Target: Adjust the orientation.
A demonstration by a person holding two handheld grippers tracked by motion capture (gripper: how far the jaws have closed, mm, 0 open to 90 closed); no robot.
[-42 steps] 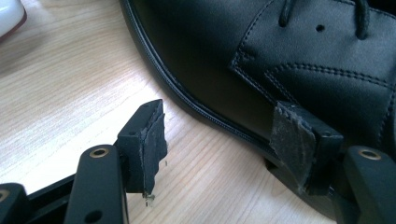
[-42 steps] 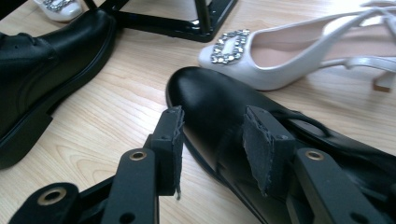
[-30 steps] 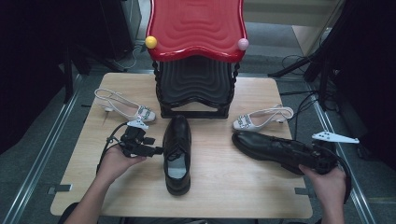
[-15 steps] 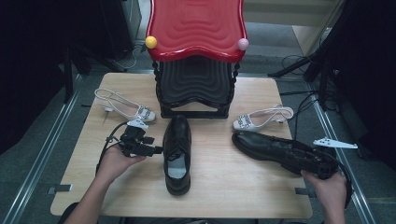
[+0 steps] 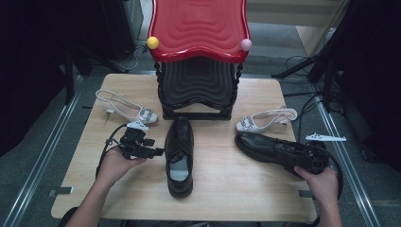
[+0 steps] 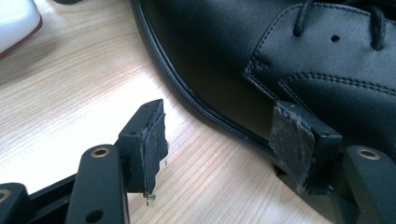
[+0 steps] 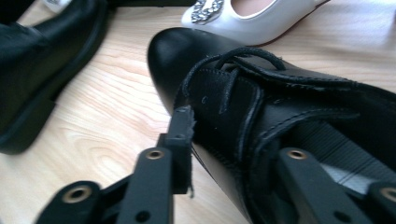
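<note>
black leather is what both tools meet. nearest the person, the right gripper (image 5: 309,158) straddles the side wall of the right black shoe (image 5: 269,147) close to its opening: in the right gripper view one jaw stands outside against the laced flank and the other sits inside the shoe. its jaws have just been closing on that wall, and the outer pad looks to be touching the leather, though a firm pinch cannot be told. the left gripper (image 5: 153,152) stands spread beside the left black shoe (image 5: 179,153); in the left gripper view one pad (image 6: 292,140) rests against the sole edge while the other hangs over bare wooden table (image 5: 227,184), holding nothing.

a thin hold on soft leather could slip, or the wall could fold, letting the shoe swing toe-down and knock the white heeled sandal (image 5: 265,119) just beyond its toe. the left pad could also nudge its shoe askew.

the right shoe lies on the table's right side, long axis running across it, toe pointing toward the middle and slightly away from the person. the left shoe sits mid-table, long axis running away from the person, toe toward the black and red stand (image 5: 198,61). another white sandal (image 5: 125,108) lies at far left.
</note>
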